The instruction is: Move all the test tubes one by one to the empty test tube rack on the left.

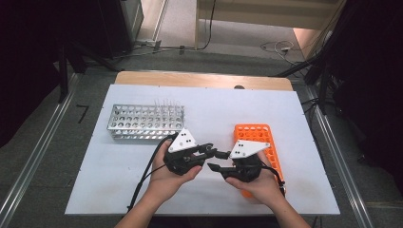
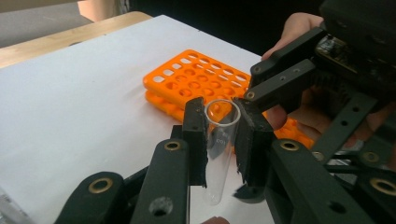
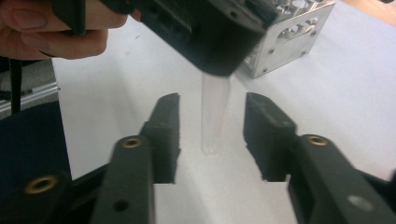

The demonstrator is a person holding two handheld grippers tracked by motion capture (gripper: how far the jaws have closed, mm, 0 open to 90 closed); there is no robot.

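A clear glass test tube stands between the pads of my left gripper, which is shut on it near its open rim. In the right gripper view the tube hangs from the left gripper's dark body. It sits between the jaws of my right gripper, which stand open, with a gap on each side of the glass. In the high view the left gripper and the right gripper meet tip to tip above the white mat, near the table's front.
An orange tube rack lies flat to the right, partly under the right hand. A metal tube rack with several thin tubes stands at the back left. Cables trail from both grippers toward the front edge.
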